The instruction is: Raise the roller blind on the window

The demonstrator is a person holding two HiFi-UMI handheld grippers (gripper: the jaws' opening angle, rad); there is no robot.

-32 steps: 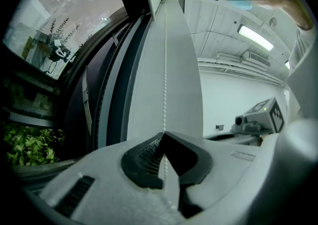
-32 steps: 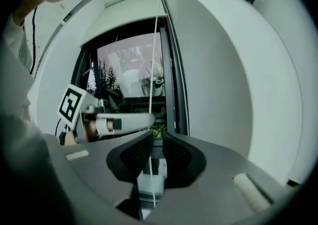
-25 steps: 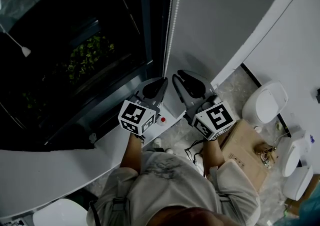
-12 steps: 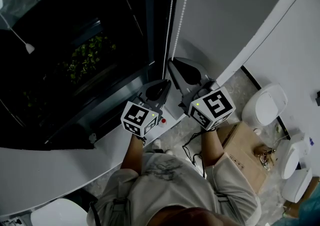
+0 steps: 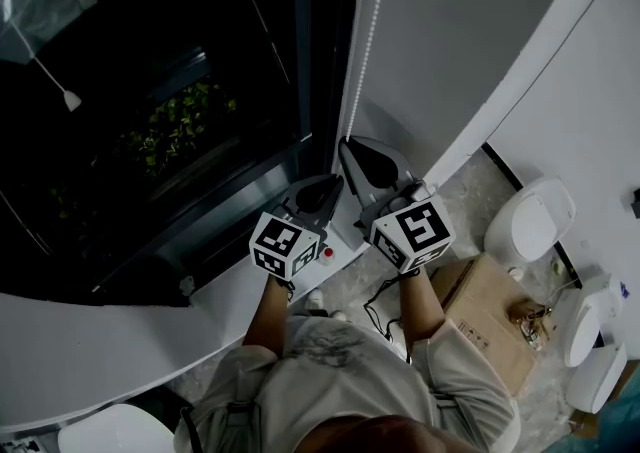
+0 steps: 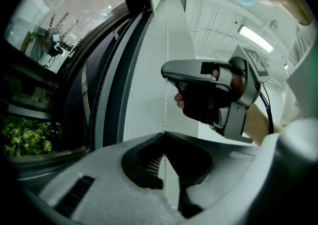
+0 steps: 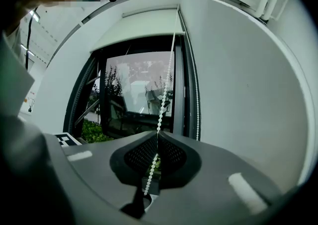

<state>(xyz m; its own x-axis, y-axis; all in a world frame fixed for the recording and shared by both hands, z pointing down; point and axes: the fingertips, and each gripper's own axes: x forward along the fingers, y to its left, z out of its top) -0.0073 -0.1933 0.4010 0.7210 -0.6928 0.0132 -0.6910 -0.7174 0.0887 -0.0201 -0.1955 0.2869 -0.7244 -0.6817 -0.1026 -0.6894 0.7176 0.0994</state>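
The white bead chain [image 5: 368, 36] of the blind hangs beside the dark window frame [image 5: 322, 61]. My left gripper [image 5: 334, 184] is shut on one strand [image 6: 165, 92], which runs up out of the closed tips [image 6: 163, 133]. My right gripper [image 5: 346, 146] sits just above and to the right of it, level, and shows from the side in the left gripper view [image 6: 165, 72]. Its jaws [image 7: 158, 132] are shut on a strand [image 7: 166, 82] that slants up to the rolled-up blind [image 7: 144, 24]. The other strand [image 7: 196, 100] hangs free along the frame.
A white curved sill [image 5: 120, 336] runs under the window, with a small red-topped item [image 5: 328, 252] on it. Green plants [image 5: 175, 126] show outside the glass. A cardboard box [image 5: 492, 313] and white rounded seats [image 5: 530, 216] stand on the floor at the right.
My right gripper has moved up and to the left, closer to the chain and above the left gripper's tips. The left gripper has stayed where it was.
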